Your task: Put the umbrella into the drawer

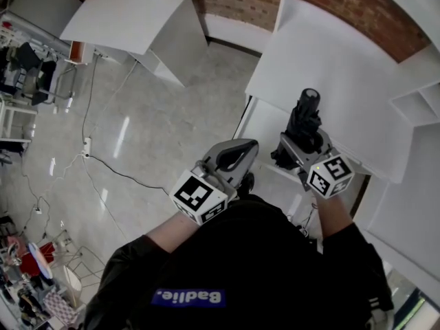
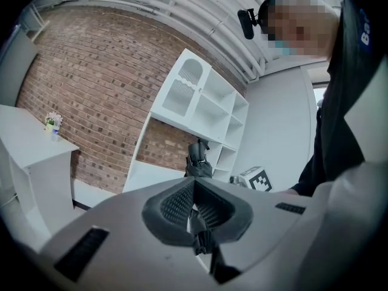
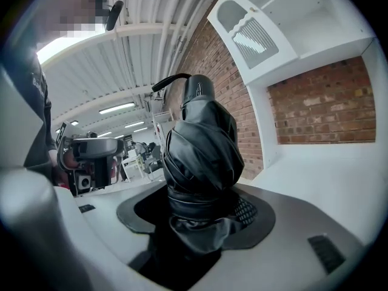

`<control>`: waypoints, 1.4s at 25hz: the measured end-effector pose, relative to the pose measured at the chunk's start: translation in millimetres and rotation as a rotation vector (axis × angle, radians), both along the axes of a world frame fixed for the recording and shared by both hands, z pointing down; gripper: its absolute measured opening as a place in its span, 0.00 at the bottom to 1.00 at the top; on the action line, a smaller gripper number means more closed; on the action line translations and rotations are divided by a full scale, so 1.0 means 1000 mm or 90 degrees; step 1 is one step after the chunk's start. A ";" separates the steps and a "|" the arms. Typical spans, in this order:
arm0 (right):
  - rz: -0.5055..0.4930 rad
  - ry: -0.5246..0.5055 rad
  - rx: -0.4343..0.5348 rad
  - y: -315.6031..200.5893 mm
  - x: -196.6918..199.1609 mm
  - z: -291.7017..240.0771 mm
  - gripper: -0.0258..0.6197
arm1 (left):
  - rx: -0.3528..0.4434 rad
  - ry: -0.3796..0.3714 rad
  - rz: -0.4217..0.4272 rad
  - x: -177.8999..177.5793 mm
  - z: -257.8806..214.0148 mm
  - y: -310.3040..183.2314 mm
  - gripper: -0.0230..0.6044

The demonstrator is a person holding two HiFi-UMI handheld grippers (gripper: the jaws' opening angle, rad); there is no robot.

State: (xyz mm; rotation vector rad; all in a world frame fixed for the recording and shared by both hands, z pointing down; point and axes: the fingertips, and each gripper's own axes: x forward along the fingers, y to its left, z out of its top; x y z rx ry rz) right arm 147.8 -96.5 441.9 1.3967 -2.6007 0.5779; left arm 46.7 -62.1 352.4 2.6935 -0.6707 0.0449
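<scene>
My right gripper (image 1: 297, 150) is shut on a folded black umbrella (image 1: 304, 124). The umbrella stands up out of the jaws with its handle end on top. In the right gripper view the umbrella (image 3: 203, 156) fills the middle, and the right gripper (image 3: 203, 214) clamps its lower wrapped part. Beside it, my left gripper (image 1: 238, 158) is shut with nothing in it. The left gripper (image 2: 195, 206) points at the white shelf unit (image 2: 200, 102), and the umbrella (image 2: 197, 161) shows just past its jaws. I cannot make out a drawer.
A white cabinet top (image 1: 330, 67) lies under and beyond the umbrella, with a lower white ledge (image 1: 265, 126) at its left. White shelves (image 1: 419, 105) stand at the right. A white table (image 1: 130, 16) is at the far left, and cables (image 1: 103, 163) run over the floor.
</scene>
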 end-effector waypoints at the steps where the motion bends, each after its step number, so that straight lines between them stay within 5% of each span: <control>1: -0.002 0.007 -0.002 -0.002 -0.001 0.002 0.48 | -0.001 -0.001 0.000 -0.001 0.000 -0.001 0.04; 17: -0.052 0.161 -0.071 -0.012 0.001 0.106 0.47 | -0.021 -0.014 -0.016 -0.007 0.011 -0.022 0.04; 35: -0.110 0.227 -0.184 -0.025 0.001 0.229 0.47 | -0.059 -0.050 -0.057 -0.025 0.037 -0.039 0.04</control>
